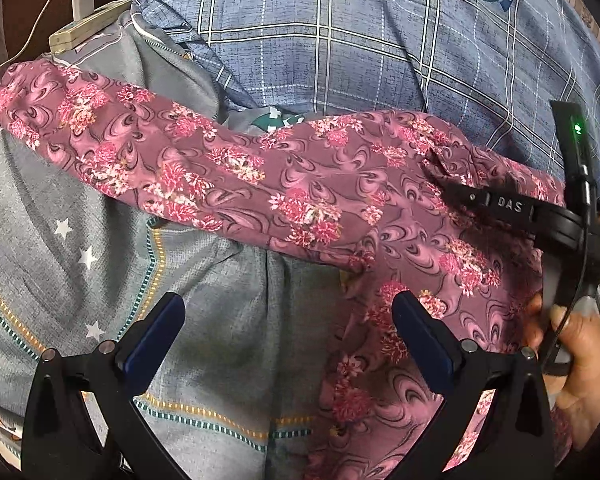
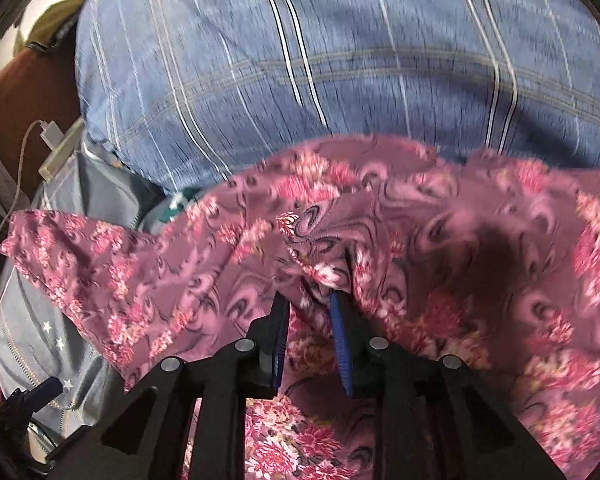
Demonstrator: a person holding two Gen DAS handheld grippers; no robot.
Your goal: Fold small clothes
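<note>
A mauve garment with pink flowers (image 1: 300, 184) lies across the grey bedsheet (image 1: 220, 340), one long part stretched out to the left. My left gripper (image 1: 288, 312) is open and empty, hovering over the sheet just below the garment, its right finger (image 1: 420, 336) over the cloth. My right gripper (image 1: 440, 172) reaches in from the right and pinches the garment's upper edge. In the right wrist view the garment (image 2: 420, 260) fills the lower frame and my right gripper (image 2: 308, 300) is shut on a raised fold of it.
A blue checked pillow (image 1: 360, 40) lies behind the garment and also shows in the right wrist view (image 2: 300, 72). A power strip with a white charger and cable (image 1: 84, 20) sits at the far left edge of the bed.
</note>
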